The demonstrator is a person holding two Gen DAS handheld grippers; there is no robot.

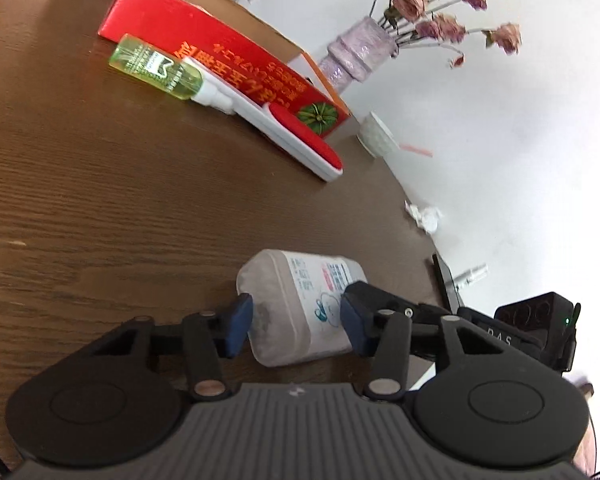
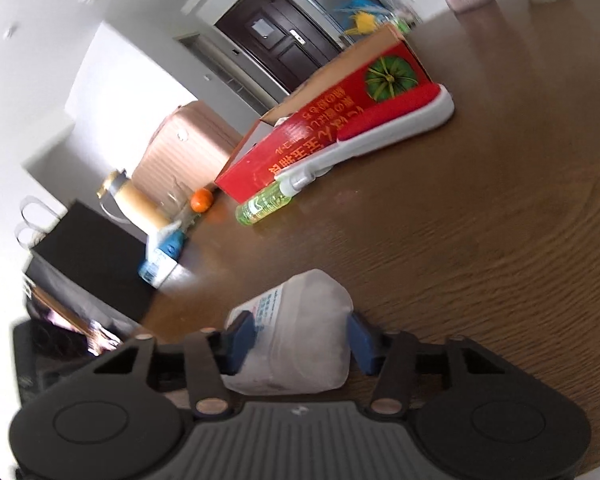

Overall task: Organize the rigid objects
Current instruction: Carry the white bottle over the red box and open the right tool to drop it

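With both sets of fingers bracketing the frosted bottle (image 1: 296, 308) lying on the counter (image 1: 100, 220), your left gripper (image 1: 296, 320) and right gripper (image 2: 300, 340) look parted, pads barely off it, likely steadying it from opposite ends.

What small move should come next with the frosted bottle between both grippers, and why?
Probably close the left gripper on the frosted bottle. It lies on the table between both grippers' pads, and the right gripper brackets its other end, apparently without a firm squeeze. The red box looks like its destination.
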